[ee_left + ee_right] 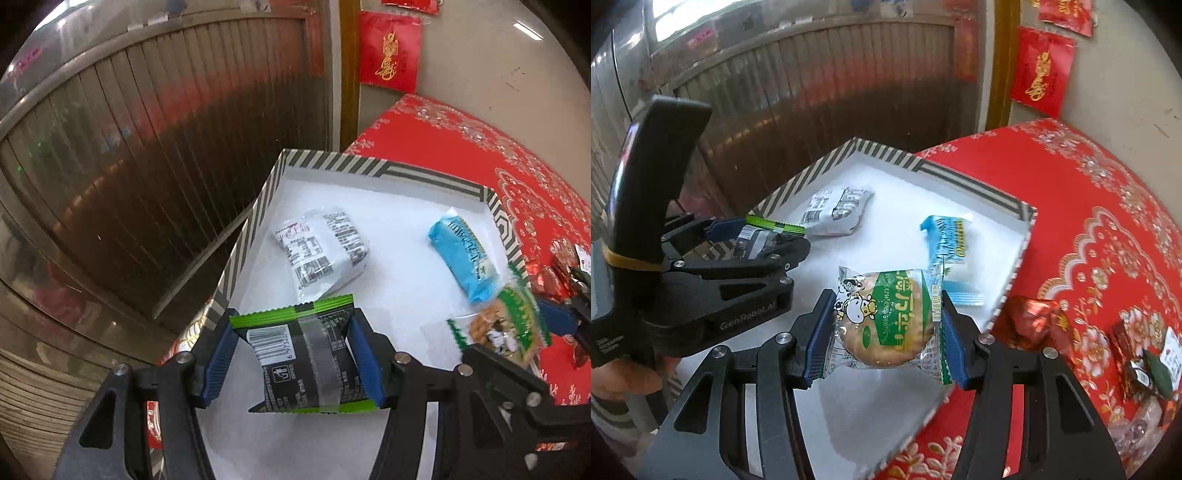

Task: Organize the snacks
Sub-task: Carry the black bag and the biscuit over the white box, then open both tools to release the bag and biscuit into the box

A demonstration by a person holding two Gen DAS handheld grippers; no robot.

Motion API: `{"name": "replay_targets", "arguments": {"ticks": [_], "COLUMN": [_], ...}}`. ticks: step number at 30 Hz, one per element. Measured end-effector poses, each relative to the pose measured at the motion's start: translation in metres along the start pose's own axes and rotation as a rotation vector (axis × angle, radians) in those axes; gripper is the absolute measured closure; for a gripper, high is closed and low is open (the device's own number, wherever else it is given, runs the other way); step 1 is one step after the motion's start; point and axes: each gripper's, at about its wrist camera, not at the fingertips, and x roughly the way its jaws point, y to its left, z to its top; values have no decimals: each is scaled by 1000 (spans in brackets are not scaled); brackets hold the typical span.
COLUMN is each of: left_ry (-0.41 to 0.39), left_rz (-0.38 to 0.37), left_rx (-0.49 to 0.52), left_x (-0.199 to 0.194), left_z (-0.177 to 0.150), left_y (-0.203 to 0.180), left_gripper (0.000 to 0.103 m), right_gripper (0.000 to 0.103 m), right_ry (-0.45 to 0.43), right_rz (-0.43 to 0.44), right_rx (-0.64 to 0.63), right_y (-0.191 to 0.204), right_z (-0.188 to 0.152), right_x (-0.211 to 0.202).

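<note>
Both grippers hang over the striped box, mid-delivery. The left gripper pinches a green-black packet; the right gripper pinches a biscuit pack. Next, each should probably lower and release beside the white packet (blue one nearby).

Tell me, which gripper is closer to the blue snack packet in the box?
Right. The right gripper, holding the biscuit packet, is just beside the blue packet; the left gripper is farther away.

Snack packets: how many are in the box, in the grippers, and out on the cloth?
In box: 2, white, blue
In grippers: 2, green-black, cookie
On cloth: 2 at least, red, dark
Total: 6
</note>
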Motion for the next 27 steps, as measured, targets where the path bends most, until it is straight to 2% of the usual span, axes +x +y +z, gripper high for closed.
{"name": "replay_targets", "arguments": {"ticks": [9,13,15,21,24,27], "left_ry": [21,56,71,84,68,37], "left_rz": [-7,-11,-8,-31,-24,-10], "left_rx": [5,-3,-8,-24,-26,-32], "left_x": [6,12,15,16,9,-2], "left_z": [1,2,3,0,-3,-4], "left_y": [0,1,1,3,2,2], "left_gripper": [41,40,39,29,25,17], "right_gripper": [50,50,45,45,45,45], "right_ry": [63,75,76,54,31,-8], "right_rz": [7,6,7,-3,-8,-3], "right_rx": [-18,-20,-17,-19,-20,-16], "right_y": [4,5,4,6,7,6], "right_z": [-3,-4,-5,-7,-8,-12], "right_x": [25,30,32,27,16,0]}}
